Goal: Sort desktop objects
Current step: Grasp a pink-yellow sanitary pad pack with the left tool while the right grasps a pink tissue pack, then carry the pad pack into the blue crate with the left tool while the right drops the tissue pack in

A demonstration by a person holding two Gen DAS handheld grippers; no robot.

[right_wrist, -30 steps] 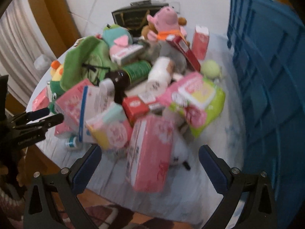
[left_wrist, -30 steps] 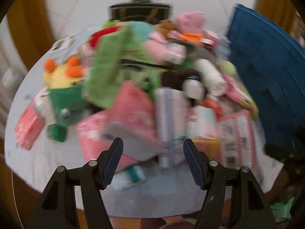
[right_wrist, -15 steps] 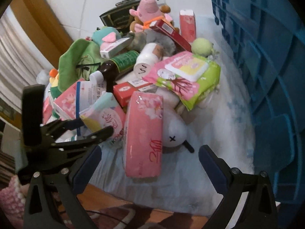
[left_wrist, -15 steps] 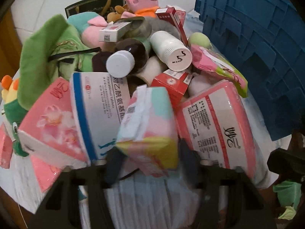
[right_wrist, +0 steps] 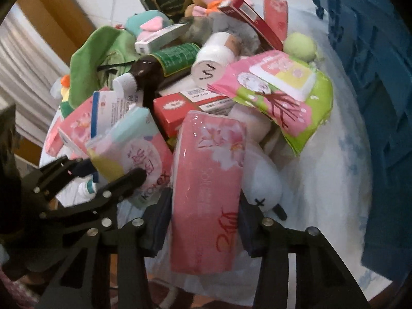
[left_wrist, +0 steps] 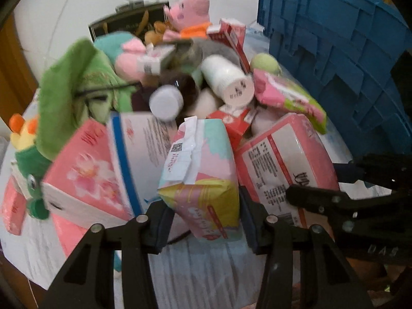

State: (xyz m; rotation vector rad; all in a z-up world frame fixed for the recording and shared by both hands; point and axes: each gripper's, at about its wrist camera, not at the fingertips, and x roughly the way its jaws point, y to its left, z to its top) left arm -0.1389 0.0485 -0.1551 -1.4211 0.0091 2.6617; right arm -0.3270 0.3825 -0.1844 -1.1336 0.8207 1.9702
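At the near edge of the desk (right_wrist: 322, 206), each hand-held gripper had just closed on its own pack: the left hand-held gripper (left_wrist: 203, 221) clasping the pastel pad pack (left_wrist: 200, 175), the right hand-held gripper (right_wrist: 204, 221) clasping the pink tissue pack (right_wrist: 208, 188), whose long axis ran away from it, up the frame.
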